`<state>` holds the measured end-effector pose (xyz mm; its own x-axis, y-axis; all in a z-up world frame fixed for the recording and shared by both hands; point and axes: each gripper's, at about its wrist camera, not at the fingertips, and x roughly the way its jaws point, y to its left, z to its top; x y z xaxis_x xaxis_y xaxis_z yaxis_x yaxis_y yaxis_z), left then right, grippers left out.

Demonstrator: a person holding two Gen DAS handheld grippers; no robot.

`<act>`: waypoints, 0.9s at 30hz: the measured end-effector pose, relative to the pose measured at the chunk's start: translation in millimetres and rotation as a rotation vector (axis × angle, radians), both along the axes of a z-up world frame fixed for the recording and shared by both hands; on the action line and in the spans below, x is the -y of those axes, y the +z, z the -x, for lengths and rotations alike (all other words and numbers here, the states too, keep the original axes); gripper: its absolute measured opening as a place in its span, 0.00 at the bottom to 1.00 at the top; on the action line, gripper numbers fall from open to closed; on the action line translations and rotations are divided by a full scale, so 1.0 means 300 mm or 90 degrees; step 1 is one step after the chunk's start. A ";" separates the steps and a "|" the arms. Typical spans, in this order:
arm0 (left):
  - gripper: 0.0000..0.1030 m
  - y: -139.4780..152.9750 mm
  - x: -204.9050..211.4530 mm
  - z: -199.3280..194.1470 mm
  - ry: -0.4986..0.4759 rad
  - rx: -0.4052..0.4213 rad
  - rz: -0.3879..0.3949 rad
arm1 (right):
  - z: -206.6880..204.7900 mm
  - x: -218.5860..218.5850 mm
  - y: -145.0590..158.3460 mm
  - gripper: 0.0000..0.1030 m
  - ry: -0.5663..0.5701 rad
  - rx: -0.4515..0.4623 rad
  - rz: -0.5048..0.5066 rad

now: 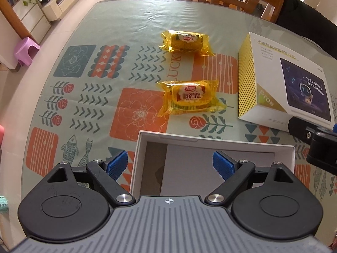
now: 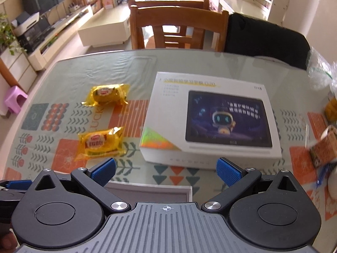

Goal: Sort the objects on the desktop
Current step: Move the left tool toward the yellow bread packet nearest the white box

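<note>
Yellow packets: two amber-yellow plastic-wrapped bread rolls lie on the patterned glass-topped surface (image 1: 88, 105), the nearer packet (image 1: 190, 98) just beyond the tray, the farther packet (image 1: 186, 43) well behind it.
White tray: open shallow white cardboard box base (image 1: 210, 168), grey inside, nothing seen in the part that shows; likely the place meant for loose items.
White lid: printed tablet-box lid (image 2: 210, 118) lies flat beside the packets, set aside so the tray stays open.
Left gripper (image 1: 170, 162): over the tray, jaws spread wide, holding nothing.
Right gripper (image 2: 166, 171): facing the lid, jaws spread, holding nothing.
Stage: packets outside the tray, both within reach.
</note>
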<state>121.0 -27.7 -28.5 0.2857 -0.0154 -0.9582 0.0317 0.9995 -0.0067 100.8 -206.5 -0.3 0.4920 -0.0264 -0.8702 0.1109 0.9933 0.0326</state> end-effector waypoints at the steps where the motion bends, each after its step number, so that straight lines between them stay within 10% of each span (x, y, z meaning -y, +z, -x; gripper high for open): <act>1: 1.00 -0.005 0.010 -0.017 0.001 -0.008 0.010 | -0.013 0.001 -0.001 1.00 0.003 -0.003 0.001; 27: 1.00 -0.082 0.099 -0.229 0.027 -0.027 0.005 | -0.186 0.058 -0.056 1.00 0.007 -0.027 0.001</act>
<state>189.6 -57.6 -53.1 0.2461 -0.0126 -0.9692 -0.0107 0.9998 -0.0157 156.7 -223.9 -17.2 0.4550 -0.0229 -0.8902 0.1010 0.9945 0.0260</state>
